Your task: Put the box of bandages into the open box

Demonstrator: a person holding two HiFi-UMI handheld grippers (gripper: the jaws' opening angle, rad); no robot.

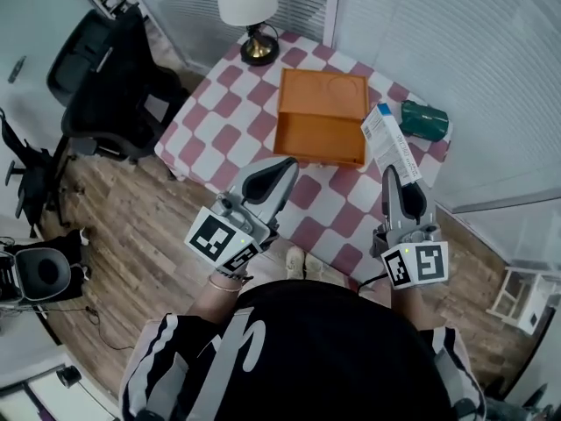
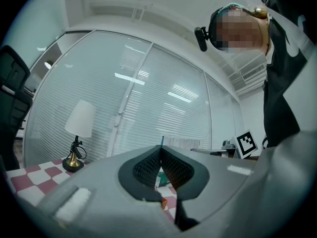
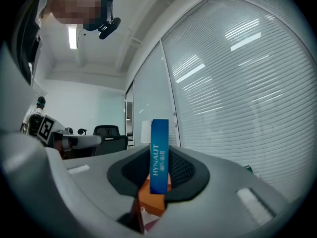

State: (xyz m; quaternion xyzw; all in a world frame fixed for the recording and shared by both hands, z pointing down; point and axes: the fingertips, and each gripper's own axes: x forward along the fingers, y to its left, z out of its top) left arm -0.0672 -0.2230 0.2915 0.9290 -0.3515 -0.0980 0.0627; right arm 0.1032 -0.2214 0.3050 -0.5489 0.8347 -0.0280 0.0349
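The box of bandages [image 1: 391, 142] is white and blue, and my right gripper [image 1: 390, 170] is shut on it, holding it above the table just right of the open orange box [image 1: 321, 116]. In the right gripper view the bandage box [image 3: 159, 155] stands edge-on between the jaws, with the orange box [image 3: 151, 198] showing below it. My left gripper [image 1: 285, 167] hovers over the near part of the table with its jaws closed together and nothing between them. The left gripper [image 2: 161, 152] points up toward the blinds in its own view.
A red-and-white checked table [image 1: 230, 134] carries a lamp [image 1: 249, 17] at its far corner and a dark green object [image 1: 425, 119] at its right edge. A black office chair [image 1: 114, 77] stands left of the table. Window blinds run along the back.
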